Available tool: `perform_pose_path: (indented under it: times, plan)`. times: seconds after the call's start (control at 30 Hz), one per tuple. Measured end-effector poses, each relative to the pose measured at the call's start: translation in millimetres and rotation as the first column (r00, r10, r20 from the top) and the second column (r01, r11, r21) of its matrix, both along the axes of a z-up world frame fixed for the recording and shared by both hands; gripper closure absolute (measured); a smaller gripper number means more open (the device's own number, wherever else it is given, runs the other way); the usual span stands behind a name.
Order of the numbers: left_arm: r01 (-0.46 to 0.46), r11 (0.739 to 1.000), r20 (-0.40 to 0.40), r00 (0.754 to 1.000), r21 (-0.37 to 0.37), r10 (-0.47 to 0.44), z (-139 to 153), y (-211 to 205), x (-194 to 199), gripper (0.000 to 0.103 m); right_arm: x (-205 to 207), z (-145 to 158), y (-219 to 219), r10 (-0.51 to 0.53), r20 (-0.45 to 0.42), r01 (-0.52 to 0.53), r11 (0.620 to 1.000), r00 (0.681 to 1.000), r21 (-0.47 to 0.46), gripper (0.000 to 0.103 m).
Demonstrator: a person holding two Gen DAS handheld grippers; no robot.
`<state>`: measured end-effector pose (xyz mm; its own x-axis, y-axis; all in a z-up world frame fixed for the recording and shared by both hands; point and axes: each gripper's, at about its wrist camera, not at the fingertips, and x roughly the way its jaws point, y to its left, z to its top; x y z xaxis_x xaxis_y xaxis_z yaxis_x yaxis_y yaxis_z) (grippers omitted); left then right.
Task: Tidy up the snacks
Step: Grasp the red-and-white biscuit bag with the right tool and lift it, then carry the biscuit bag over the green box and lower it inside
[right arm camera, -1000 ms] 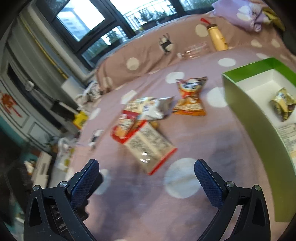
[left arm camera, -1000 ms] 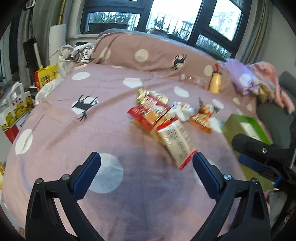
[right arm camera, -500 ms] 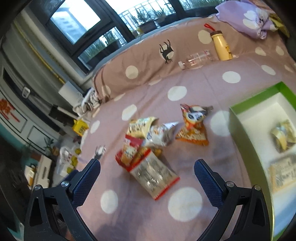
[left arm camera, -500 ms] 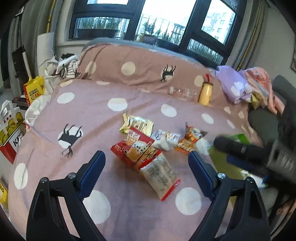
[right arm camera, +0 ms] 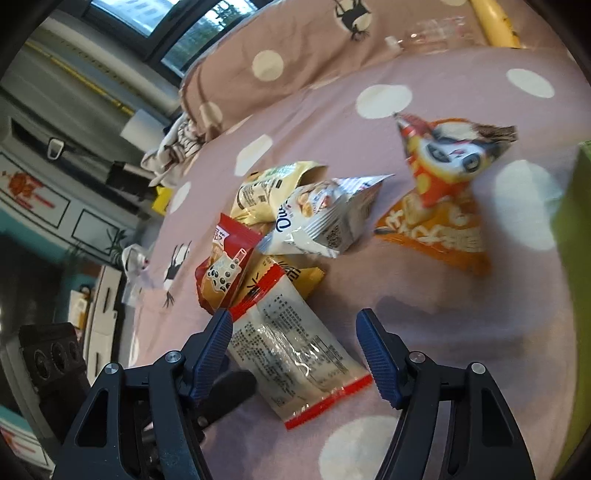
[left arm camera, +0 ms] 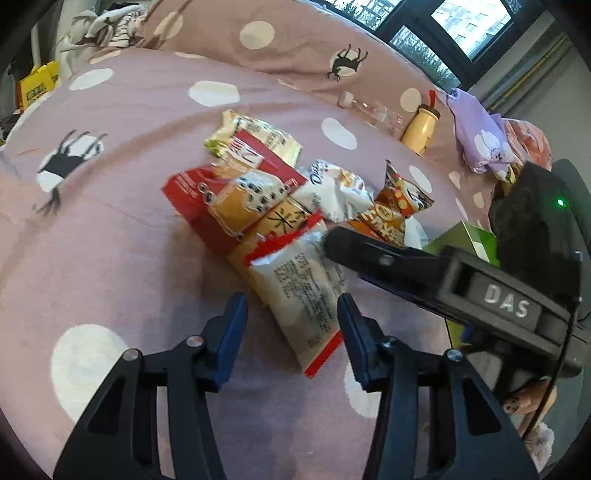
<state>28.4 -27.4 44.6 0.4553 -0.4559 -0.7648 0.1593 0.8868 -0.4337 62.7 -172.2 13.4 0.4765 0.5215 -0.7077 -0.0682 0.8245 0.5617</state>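
A pile of snack packets lies on the pink dotted bedspread (left arm camera: pixel 110 258). Nearest is a clear-and-white packet with red ends (left arm camera: pixel 299 291), also in the right wrist view (right arm camera: pixel 291 354). Behind it lie a red milk-tea packet (left arm camera: pixel 236 195), a white packet (left arm camera: pixel 336 192), a yellow packet (left arm camera: pixel 258 136) and an orange panda packet (right arm camera: pixel 443 192). My left gripper (left arm camera: pixel 291 325) is open, jaws either side of the clear packet's near half. My right gripper (right arm camera: pixel 295 347) is open, straddling the same packet; one of its fingers (left arm camera: pixel 369 251) crosses the left wrist view.
A green box (right arm camera: pixel 572 229) stands at the right, also seen behind the right gripper (left arm camera: pixel 469 236). A yellow bottle (left arm camera: pixel 421 129) and a clear bottle (left arm camera: pixel 373 110) lie by the pillow ridge. A purple bag (left arm camera: pixel 480 140) lies far right. Clothes (left arm camera: pixel 99 26) sit at the far left.
Both grippers have moved down and forward to the clear packet and their jaws have narrowed. The right gripper now reaches across the left wrist view.
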Motion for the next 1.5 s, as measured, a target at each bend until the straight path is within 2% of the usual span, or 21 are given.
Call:
perform_pose_path:
  times: [0.1,0.17,0.3,0.4,0.67,0.87,1.07,1.3,1.5]
  plan:
    - [0.018,1.0,-0.011,1.0,0.02,-0.018,-7,-6,1,0.067,0,-7,10,0.032,-0.021,-0.032,0.999,0.999,-0.013,0.031]
    - [0.02,1.0,-0.012,1.0,0.024,-0.019,-10,-9,0,0.077,-2,-7,15,0.042,-0.002,-0.042,0.999,0.999,-0.034,0.031]
    - [0.007,1.0,0.004,1.0,0.031,-0.008,-9,-6,-1,0.077,-9,-5,22,0.048,0.013,-0.046,0.996,0.999,-0.077,0.039]
    - [0.006,1.0,0.017,1.0,0.026,-0.007,-5,-3,-2,0.077,-13,-1,19,0.032,0.019,-0.03,0.997,0.999,-0.069,0.044]
    - [0.06,0.998,0.113,0.992,0.0,-0.06,21,-12,-17,0.078,-42,32,9,-0.043,0.116,0.053,0.995,0.992,-0.081,0.044]
    - [0.097,0.995,0.209,0.974,-0.023,-0.09,46,-18,-35,0.078,-67,62,4,-0.09,0.212,0.113,0.989,0.973,-0.1,0.044]
    - [0.125,0.992,0.274,0.955,-0.022,-0.114,64,-18,-49,0.078,-85,80,2,-0.117,0.26,0.145,0.985,0.959,-0.092,0.044]
    - [0.16,0.987,0.325,0.935,-0.03,-0.141,78,-22,-61,0.078,-105,96,-4,-0.141,0.311,0.18,0.978,0.94,-0.101,0.044]
    - [0.197,0.98,0.345,0.923,-0.041,-0.171,87,-39,-69,0.079,-120,105,-24,-0.202,0.327,0.242,0.966,0.923,-0.087,0.044]
